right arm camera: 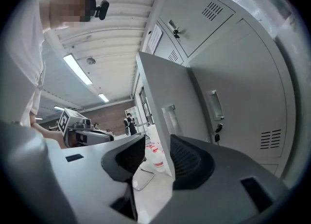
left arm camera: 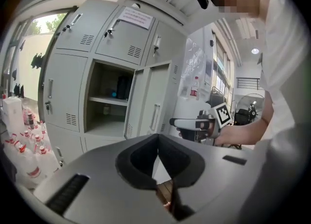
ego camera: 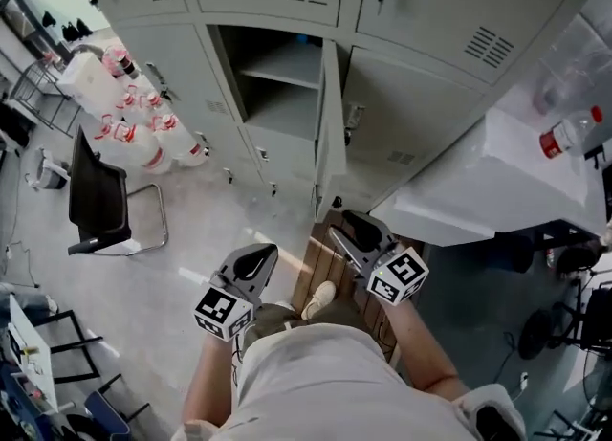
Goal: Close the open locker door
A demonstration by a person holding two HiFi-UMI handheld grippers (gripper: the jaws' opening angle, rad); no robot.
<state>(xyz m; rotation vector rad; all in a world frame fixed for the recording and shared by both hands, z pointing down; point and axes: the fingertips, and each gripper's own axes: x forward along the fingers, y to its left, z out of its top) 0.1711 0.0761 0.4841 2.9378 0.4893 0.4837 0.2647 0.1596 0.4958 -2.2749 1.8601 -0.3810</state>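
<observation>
The open locker door [ego camera: 330, 133] stands out edge-on from the grey locker bank, with its open compartment [ego camera: 277, 85] and a shelf to its left. My right gripper [ego camera: 342, 236] is just below the door's lower corner. In the right gripper view the door [right arm camera: 165, 96] rises straight ahead, and its free edge runs down into the gap of the right gripper [right arm camera: 158, 143], which is open; the pads do not press on it. My left gripper [ego camera: 256, 259] hangs lower left, away from the door. In its own view the left gripper [left arm camera: 158, 140] is shut on nothing, facing the door [left arm camera: 155, 96].
A black chair [ego camera: 100, 200] and several red-capped plastic bottles [ego camera: 143, 128] stand on the floor to the left. A white-covered table [ego camera: 497, 181] with a bottle [ego camera: 564, 135] crowds the right side. A wooden board [ego camera: 320, 272] lies under the person's feet.
</observation>
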